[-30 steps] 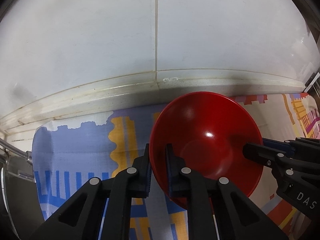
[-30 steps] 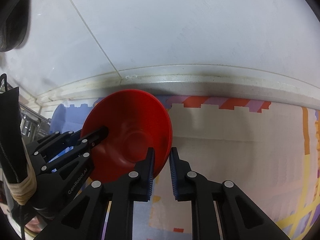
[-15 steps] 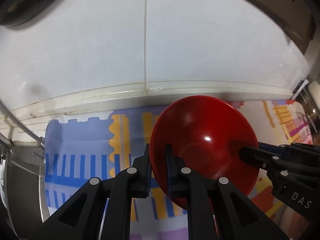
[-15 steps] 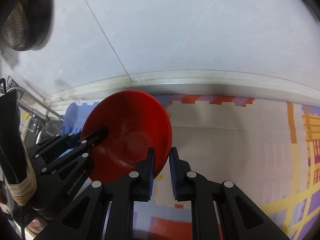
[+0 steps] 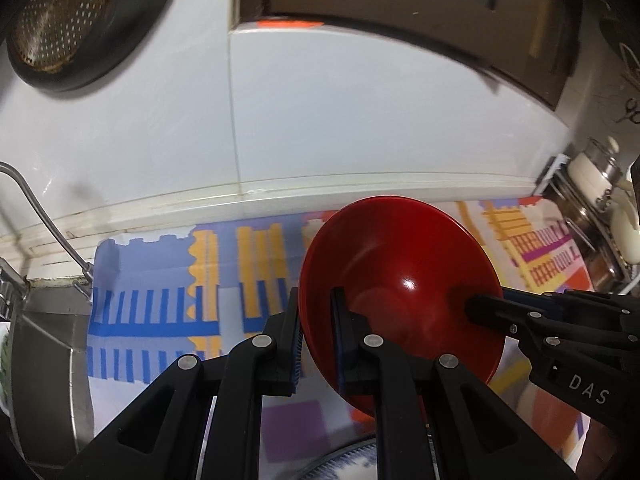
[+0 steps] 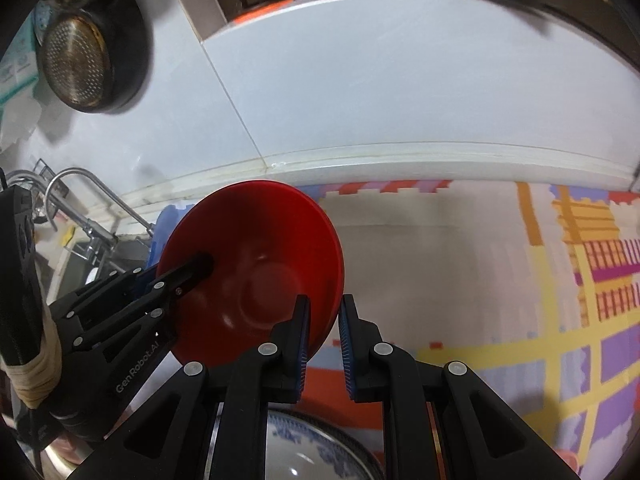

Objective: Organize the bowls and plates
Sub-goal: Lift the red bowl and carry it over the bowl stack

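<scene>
A red bowl (image 5: 400, 272) is held in the air between both grippers, above a patterned mat (image 5: 168, 280). My left gripper (image 5: 316, 336) is shut on the bowl's left rim. My right gripper (image 6: 323, 340) is shut on the opposite rim of the bowl (image 6: 256, 272). Each gripper shows in the other's view, gripping the far rim. A blue-and-white patterned dish (image 6: 316, 452) lies below, at the bottom edge of both views, mostly hidden by the fingers.
A white tiled wall (image 5: 320, 120) stands behind the counter. A black strainer pan (image 5: 68, 20) hangs at upper left. A faucet (image 6: 80, 188) and steel sink (image 5: 40, 360) lie to the left. Jars (image 5: 596, 176) stand at far right.
Both grippers have lifted the red bowl and drawn back from the wall. The hanging pan, the cabinet above and the patterned dish below have come into view.
</scene>
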Motion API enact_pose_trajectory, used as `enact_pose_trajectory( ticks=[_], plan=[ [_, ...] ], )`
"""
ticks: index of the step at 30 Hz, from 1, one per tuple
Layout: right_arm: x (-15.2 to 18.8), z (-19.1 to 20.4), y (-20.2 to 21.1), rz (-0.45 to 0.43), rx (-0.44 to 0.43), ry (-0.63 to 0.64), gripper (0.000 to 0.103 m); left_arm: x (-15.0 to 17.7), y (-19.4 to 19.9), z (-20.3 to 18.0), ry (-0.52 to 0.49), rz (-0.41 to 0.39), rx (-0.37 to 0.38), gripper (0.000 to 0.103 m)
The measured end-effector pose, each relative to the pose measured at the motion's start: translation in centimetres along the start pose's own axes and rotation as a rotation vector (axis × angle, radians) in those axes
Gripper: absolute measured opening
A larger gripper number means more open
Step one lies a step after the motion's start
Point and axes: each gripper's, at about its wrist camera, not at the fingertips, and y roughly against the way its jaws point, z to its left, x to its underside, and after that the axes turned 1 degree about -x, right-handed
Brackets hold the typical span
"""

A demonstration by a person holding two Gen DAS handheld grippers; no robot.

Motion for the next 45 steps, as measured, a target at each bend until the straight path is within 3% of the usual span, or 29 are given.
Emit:
enact_pose_trajectory(
  ticks=[12, 23, 45],
  plan=[
    [4.6, -2.5, 7.0, -0.088, 0.069, -0.017, 0.016, 2.1, 3.8, -5.7, -0.045, 0.001, 0.086, 0.015],
    [8.6, -6.3, 12.1, -0.148, 0.124, -0.09, 0.016, 4.1, 5.9, -12.2, -0.176, 0.002, 0.161, 0.016],
    [14.7, -13.6, 16.3, -0.153, 0.247, -0.268, 0.016, 8.1, 4.1, -21.2, -0.348, 0.119, 0.279, 0.018]
  ],
)
